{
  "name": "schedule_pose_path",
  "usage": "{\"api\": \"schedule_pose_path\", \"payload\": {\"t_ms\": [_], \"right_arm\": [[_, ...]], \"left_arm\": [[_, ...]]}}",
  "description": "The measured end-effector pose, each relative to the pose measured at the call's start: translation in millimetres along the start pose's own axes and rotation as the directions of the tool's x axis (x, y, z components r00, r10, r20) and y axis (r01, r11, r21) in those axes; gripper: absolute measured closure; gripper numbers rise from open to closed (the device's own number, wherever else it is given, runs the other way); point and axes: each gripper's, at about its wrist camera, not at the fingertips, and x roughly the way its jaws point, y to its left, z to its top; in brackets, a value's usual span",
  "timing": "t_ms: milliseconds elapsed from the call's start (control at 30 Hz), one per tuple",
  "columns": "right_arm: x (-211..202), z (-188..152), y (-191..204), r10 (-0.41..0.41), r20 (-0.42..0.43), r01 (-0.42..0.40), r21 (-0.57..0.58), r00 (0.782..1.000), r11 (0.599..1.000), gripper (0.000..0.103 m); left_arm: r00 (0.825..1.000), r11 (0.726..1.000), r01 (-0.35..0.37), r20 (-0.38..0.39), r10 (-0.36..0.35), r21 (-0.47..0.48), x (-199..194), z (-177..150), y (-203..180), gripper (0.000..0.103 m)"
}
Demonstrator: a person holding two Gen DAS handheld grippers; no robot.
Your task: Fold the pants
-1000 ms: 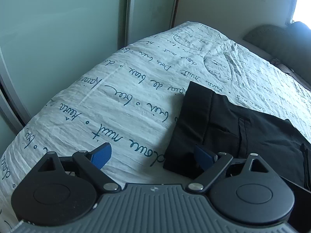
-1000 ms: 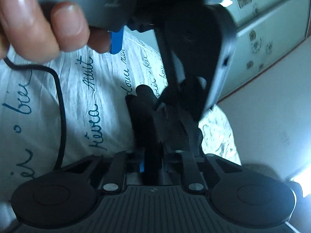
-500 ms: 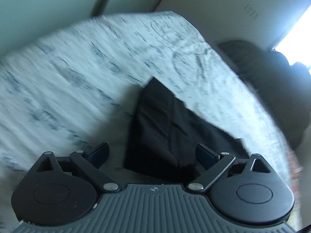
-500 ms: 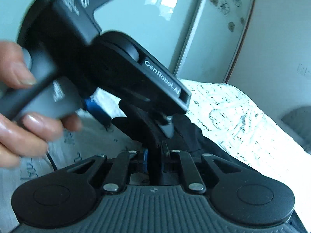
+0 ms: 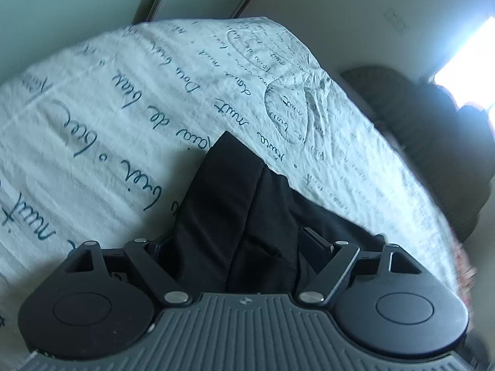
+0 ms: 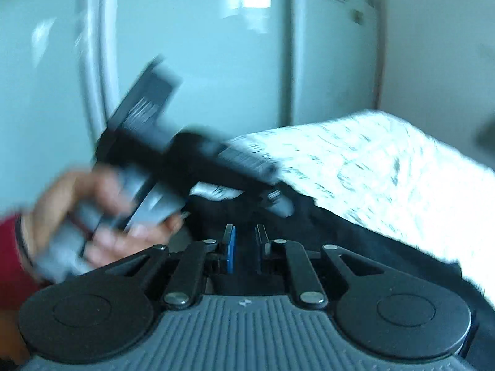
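Note:
The black pants lie folded on the white bedcover printed with blue script. My left gripper is tilted down over their near end. Its jaws are closing with the fabric between the fingers, and the pads do not visibly press on it. In the right wrist view my right gripper is shut on a dark fold of the pants. A hand holds the blurred left gripper body just ahead of it.
Pale sliding wardrobe doors stand behind the bed's far edge. Dark pillows lie at the head of the bed under a bright window. A red sleeve shows at the left edge.
My left gripper has slid over the pants' end, so fabric now fills its narrowing gap. The right gripper has rolled and risen with its fold, and its view has swung towards the wardrobe.

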Motion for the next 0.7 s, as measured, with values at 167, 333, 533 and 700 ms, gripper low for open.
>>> {"api": "schedule_pose_path", "payload": {"t_ms": [167, 333, 533, 700], "right_arm": [[36.8, -7.8, -33.5, -0.127, -0.127, 0.138, 0.083, 0.984, 0.987, 0.091], [49.0, -16.9, -29.2, -0.142, -0.126, 0.155, 0.098, 0.982, 0.983, 0.091], [66.1, -9.9, -25.8, -0.12, -0.131, 0.134, 0.097, 0.984, 0.986, 0.09], [64.3, -11.8, -22.1, -0.117, -0.112, 0.131, 0.125, 0.987, 0.983, 0.09]], "left_arm": [[0.997, 0.992, -0.068, 0.033, 0.065, 0.105, 3.2, -6.1, -14.4, 0.021], [0.992, 0.98, -0.113, 0.065, 0.104, 0.161, 2.8, -10.8, -20.3, 0.029], [0.978, 0.951, -0.188, 0.137, 0.157, 0.247, -4.9, -18.4, -33.6, 0.052], [0.973, 0.931, -0.203, 0.167, 0.158, 0.302, -11.5, -25.0, -46.2, 0.07]]}}
